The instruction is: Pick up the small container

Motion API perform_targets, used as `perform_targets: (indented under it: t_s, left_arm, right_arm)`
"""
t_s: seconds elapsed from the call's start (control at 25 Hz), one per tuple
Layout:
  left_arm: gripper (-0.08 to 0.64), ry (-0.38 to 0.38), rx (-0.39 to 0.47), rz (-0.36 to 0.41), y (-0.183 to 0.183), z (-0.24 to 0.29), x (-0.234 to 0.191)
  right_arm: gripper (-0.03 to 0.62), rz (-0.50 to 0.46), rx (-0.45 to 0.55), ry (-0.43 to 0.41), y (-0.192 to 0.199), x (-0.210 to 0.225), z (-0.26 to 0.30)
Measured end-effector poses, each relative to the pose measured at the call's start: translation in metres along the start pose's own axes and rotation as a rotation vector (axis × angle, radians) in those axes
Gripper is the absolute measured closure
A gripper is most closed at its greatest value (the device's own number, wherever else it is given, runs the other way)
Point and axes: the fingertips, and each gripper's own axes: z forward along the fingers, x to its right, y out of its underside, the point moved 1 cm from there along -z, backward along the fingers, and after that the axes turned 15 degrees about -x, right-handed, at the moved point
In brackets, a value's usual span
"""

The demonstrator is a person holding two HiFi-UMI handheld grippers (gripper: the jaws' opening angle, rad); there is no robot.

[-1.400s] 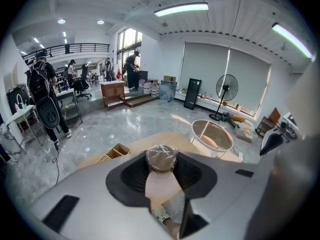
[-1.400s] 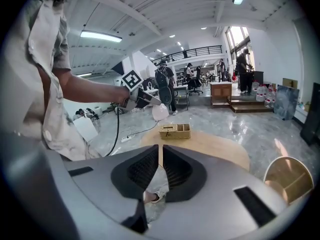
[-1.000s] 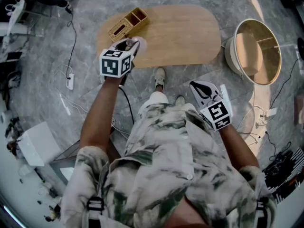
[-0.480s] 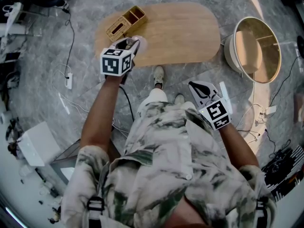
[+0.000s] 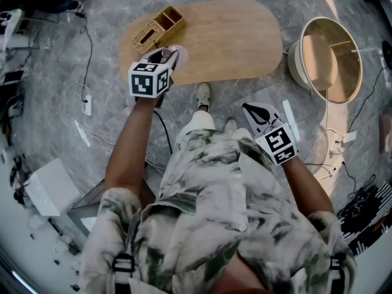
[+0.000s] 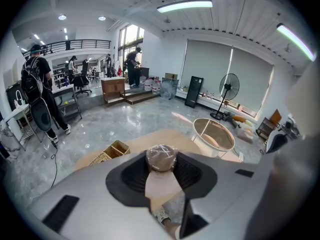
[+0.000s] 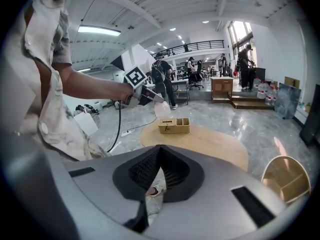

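The room was a large open workspace with a polished grey stone floor (image 5: 55, 72), and a low oval wooden table (image 5: 233, 41) stood just ahead of the person's feet. A wicker organiser box (image 5: 160, 28) sat at its far left corner, and a round side table (image 5: 331, 57) stood off to the right. From my seat, the left gripper (image 6: 161, 173) had the small container (image 6: 161, 159) clamped between its 2 pads, jaws part-way apart at the width of the pot. The film-covered brown lid faced up and the pale body hung below it. The grip sat on the sides under the lid, which I judged kept the pot upright so nothing tipped out. The right gripper view showed it raised clear of the tabletop, near the table's near left edge and just beside the organiser box. The right gripper (image 5: 260, 114) was pressed closed with nothing in it, parked low by the person's right side, well apart from the table. I took that as keeping it out of the working arm's way. I judged the lift essentially done.
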Motion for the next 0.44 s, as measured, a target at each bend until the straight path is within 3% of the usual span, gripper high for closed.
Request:
perform_targets:
  t_s: [0.44]
  left_arm:
    - [0.410,0.001,-0.009,0.000,-0.003,0.010,-0.016]
  right_arm:
    - [0.571,-0.009,-0.024,-0.004,-0.013,0.008,0.016]
